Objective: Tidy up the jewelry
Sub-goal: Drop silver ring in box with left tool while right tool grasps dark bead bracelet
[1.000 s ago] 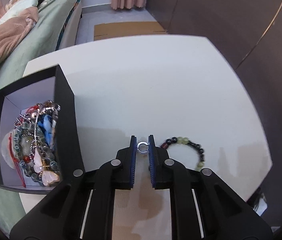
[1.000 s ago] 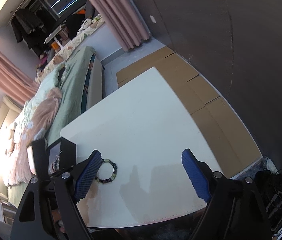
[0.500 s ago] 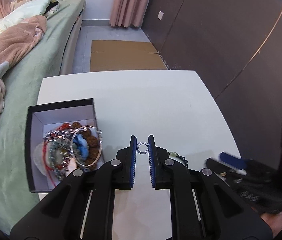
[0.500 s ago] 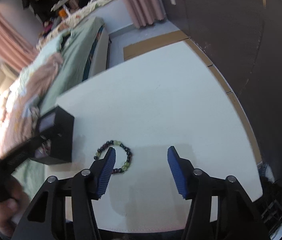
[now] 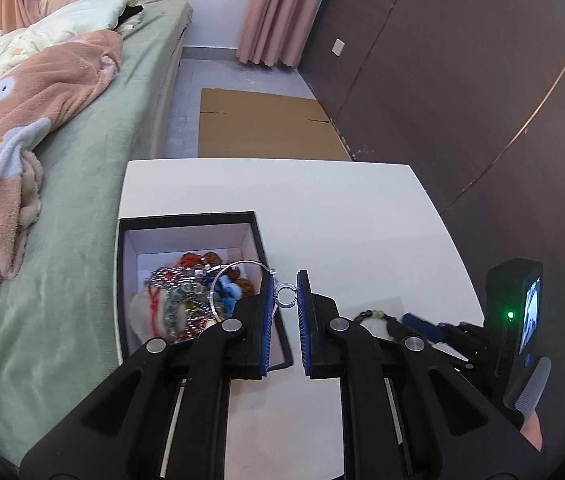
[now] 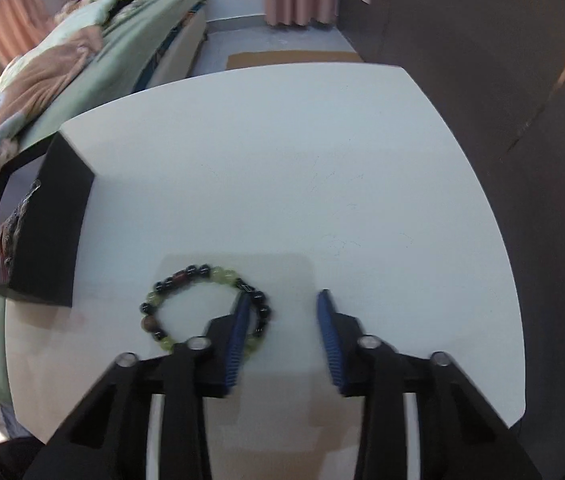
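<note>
White table (image 5: 354,216) stands beside a bed with a green sheet (image 5: 82,184) and a pink blanket (image 5: 30,92), with dark wall panels on the other side. On this table a small silver ring (image 5: 285,295) is pinched between the blue pads of the left gripper (image 5: 285,300), which is closed on it and holds it above the table, just beside the right wall of a black box (image 5: 186,220). Inside the box lies a mixed heap of bracelets and beads (image 5: 186,300), with a thin silver bangle (image 5: 238,268) on top. A beaded bracelet (image 6: 186,304) of black and light green beads lies flat on the table. The right gripper (image 6: 282,300) is spread wide with nothing between its pads; its left finger (image 6: 238,336) is over the right side of the bracelet, whether touching I cannot tell
</note>
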The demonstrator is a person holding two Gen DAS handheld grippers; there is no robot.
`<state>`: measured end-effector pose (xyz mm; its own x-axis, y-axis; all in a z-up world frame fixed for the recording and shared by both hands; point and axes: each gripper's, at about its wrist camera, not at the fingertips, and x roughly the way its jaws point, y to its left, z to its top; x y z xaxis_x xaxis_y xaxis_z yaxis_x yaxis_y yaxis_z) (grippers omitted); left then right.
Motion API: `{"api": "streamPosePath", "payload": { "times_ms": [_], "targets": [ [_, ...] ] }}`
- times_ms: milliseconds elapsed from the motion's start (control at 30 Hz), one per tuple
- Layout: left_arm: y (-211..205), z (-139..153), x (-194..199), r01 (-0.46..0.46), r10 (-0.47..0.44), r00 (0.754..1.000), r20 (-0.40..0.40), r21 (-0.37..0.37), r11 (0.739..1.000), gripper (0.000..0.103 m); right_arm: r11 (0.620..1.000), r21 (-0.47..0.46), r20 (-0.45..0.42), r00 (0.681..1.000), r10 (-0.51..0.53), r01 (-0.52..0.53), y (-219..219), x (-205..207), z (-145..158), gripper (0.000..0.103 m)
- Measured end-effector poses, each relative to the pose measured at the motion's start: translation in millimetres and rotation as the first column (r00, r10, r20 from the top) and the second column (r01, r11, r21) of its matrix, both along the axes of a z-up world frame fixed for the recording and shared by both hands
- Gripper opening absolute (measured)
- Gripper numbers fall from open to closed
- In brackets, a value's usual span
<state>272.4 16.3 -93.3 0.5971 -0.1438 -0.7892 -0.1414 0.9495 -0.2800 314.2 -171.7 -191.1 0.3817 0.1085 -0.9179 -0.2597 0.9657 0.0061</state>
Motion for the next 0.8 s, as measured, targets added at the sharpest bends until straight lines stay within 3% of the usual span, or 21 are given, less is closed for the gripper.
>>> {"api": "streamPosePath", "payload": {
  "times_ms": [33,133,333,367,400,467,567,800],
  "targets": [
    [1.4,-0.1,-0.8,-0.001,0.001,1.0,-0.001,0.002,1.0,0.012,1.0,0.008,-0.006,1.0,0.016,-0.016,2.8,-1.2,1.3,0.009],
    [5.9,-0.1,-3.2,-0.01,0.01,1.0,-0.001,0.002,1.0,0.012,0.999,0.009,-0.002,0.999,0.032,-0.032,4.7,-2.8,2.7,0.008],
    [17.8,-4.6,-2.8,-0.025,0.024,0.999,-0.029,-0.04,0.999,0.013,0.987,0.155,0.073,0.997,0.024,-0.036,-6.8,-12.8,33.1,0.008],
    [20.1,-5.9,-3.1,-0.031,0.029,0.999,-0.036,-0.053,0.998,0.02,0.981,0.189,0.083,0.996,0.02,-0.035,-10.3,-13.5,37.9,0.008],
    [23.5,-6.4,-3.8,-0.045,0.043,0.998,-0.038,-0.062,0.997,0.04,0.975,0.218,0.093,0.995,0.018,-0.038,-12.5,-15.2,43.1,0.008],
    [28.0,-1.5,-7.3,-0.063,0.063,0.998,-0.016,-0.05,0.997,0.06,0.964,0.262,0.111,0.994,0.013,-0.042,-14.7,-19.3,52.3,0.008],
    [35.2,4.8,-10.3,-0.063,0.063,0.998,-0.004,-0.051,0.997,0.062,0.947,0.317,0.129,0.992,0.007,-0.048,-17.7,-23.1,63.6,0.008],
    [64.0,19.4,-20.0,-0.103,0.108,0.993,0.043,-0.093,0.99,0.089,0.918,0.386,0.151,0.988,0.03,-0.087,-2.4,-22.5,85.5,0.008]
  ]
}}
